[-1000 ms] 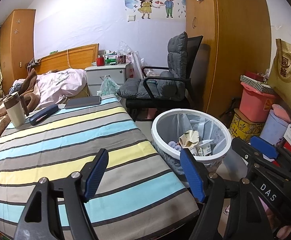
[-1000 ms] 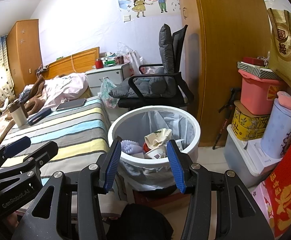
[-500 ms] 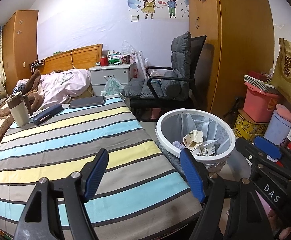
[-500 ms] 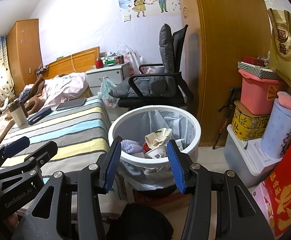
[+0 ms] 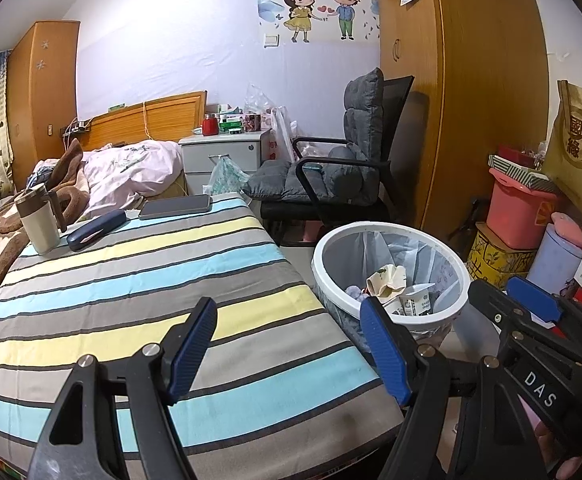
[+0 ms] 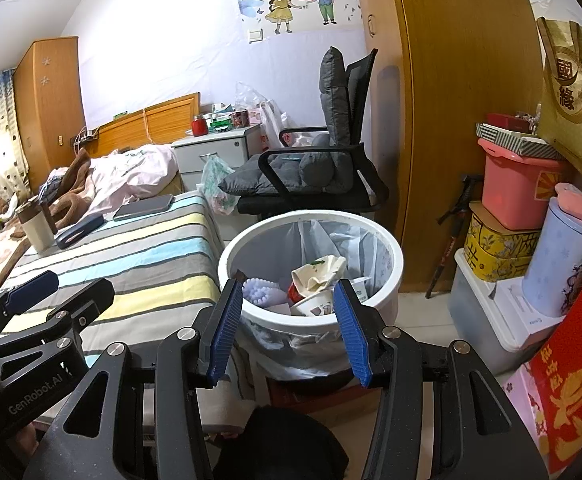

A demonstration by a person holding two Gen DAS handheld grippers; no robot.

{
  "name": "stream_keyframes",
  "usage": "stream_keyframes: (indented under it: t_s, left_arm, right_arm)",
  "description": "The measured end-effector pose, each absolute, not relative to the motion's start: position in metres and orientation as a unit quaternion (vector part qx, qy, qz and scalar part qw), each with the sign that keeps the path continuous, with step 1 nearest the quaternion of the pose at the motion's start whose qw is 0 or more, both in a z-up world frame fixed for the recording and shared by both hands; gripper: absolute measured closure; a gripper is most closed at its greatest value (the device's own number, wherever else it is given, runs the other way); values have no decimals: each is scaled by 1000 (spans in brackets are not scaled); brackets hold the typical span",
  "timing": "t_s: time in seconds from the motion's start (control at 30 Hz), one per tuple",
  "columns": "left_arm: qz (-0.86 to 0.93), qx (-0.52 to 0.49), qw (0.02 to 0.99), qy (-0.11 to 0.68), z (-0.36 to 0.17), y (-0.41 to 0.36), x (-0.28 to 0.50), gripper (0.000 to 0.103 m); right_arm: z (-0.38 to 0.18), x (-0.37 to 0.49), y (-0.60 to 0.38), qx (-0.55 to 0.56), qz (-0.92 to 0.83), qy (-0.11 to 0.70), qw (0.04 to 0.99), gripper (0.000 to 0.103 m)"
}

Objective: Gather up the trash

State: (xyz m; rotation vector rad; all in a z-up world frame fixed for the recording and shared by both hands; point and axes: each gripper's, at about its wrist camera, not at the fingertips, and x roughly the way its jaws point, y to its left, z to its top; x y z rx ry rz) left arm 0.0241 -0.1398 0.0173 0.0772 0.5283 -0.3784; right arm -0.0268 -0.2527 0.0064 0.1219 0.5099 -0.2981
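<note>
A white round trash bin (image 5: 387, 232) (image 6: 395, 264) lined with a clear bag stands on the floor beside the striped table. Inside lie a crumpled paper cup (image 6: 319, 272), a small carton (image 5: 415, 300) and other scraps. My left gripper (image 5: 291, 344) is open and empty, above the table's near right corner, left of the bin. My right gripper (image 6: 287, 320) is open and empty, in front of the bin's near rim. Each gripper shows at the edge of the other's view.
On the striped table (image 5: 131, 280) far end stand a mug (image 5: 37, 220), a dark case (image 5: 95, 228) and a phone (image 5: 175, 206). A grey chair (image 5: 343, 176) sits behind the bin. Boxes and tubs (image 6: 523, 208) stack at the right by the wardrobe.
The left view has drawn back slightly, so the bin sits a bit farther right. The right gripper has barely moved. Both jaws stay open.
</note>
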Motion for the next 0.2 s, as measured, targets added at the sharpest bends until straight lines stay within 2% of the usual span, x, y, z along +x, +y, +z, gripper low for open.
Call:
stream_keyframes:
  t_s: [0.2]
  left_arm:
    - [-185, 37, 946, 262, 19, -141, 24, 27]
  right_arm:
    - [7, -27, -253, 60, -147, 251, 955, 53]
